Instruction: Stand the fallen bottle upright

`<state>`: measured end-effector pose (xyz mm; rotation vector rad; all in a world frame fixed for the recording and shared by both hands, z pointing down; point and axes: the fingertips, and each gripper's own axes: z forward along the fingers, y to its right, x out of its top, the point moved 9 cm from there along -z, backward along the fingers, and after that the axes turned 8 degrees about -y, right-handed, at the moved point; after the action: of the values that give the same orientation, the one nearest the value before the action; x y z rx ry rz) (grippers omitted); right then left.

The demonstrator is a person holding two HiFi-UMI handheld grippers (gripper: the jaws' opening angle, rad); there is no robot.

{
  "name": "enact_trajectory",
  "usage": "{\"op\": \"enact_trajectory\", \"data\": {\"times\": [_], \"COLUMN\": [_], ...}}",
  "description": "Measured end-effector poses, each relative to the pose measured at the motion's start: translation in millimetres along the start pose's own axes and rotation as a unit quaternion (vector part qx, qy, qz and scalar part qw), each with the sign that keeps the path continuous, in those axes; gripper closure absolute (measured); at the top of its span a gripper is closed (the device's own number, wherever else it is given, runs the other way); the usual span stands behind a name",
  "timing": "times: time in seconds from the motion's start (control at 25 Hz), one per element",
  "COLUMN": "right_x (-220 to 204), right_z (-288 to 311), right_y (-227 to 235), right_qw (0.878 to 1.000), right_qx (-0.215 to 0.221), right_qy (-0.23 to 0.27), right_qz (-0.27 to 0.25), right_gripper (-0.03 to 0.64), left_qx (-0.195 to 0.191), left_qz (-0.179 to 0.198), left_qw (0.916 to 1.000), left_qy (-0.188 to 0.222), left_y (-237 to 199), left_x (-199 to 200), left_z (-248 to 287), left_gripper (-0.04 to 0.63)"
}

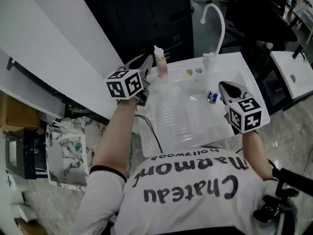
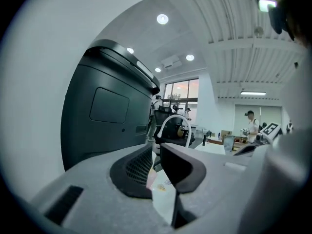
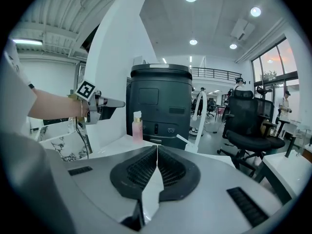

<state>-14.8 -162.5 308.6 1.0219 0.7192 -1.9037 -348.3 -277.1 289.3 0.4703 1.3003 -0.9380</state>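
A pink bottle [image 1: 160, 62] with a white pump top stands upright at the back left corner of the white sink unit [image 1: 171, 119]; the right gripper view shows the bottle [image 3: 137, 128] standing free. My left gripper [image 1: 143, 62] hovers just left of it, apart from it, its jaws a narrow gap apart with nothing pressed between them [image 2: 157, 152]. Over the right side of the sink, my right gripper [image 1: 226, 86] has its pads closed together and empty [image 3: 157, 147].
A white curved faucet [image 1: 217, 23] rises at the back of the sink, and small items [image 1: 211, 97] lie in the basin. A large dark bin [image 1: 142, 18] stands behind the sink. A second white sink [image 1: 293, 75] is at the right. Office chairs [image 3: 248, 121] and people stand beyond.
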Motion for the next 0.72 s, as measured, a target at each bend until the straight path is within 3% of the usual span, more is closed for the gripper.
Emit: {"op": "enact_trajectory", "data": {"times": [0.36,0.72], "right_x": [15,40], "right_z": [-14,-31], "right_y": [-15,7], "right_qw": [0.997,0.983], "right_qx": [0.029,0.062], "right_qy": [0.070,0.167], "right_qz": [0.033,0.054], "right_gripper": [0.603,0.603], "left_qx": [-0.036,0.012], "left_qz": [-0.008,-0.022], "left_qw": [0.9988,0.9991], "left_qy": [0.032,0.035], "left_y": [59,118], "left_x": [-12,-41], "left_z": [-28,-64], "left_gripper": [0.580,0.581]}}
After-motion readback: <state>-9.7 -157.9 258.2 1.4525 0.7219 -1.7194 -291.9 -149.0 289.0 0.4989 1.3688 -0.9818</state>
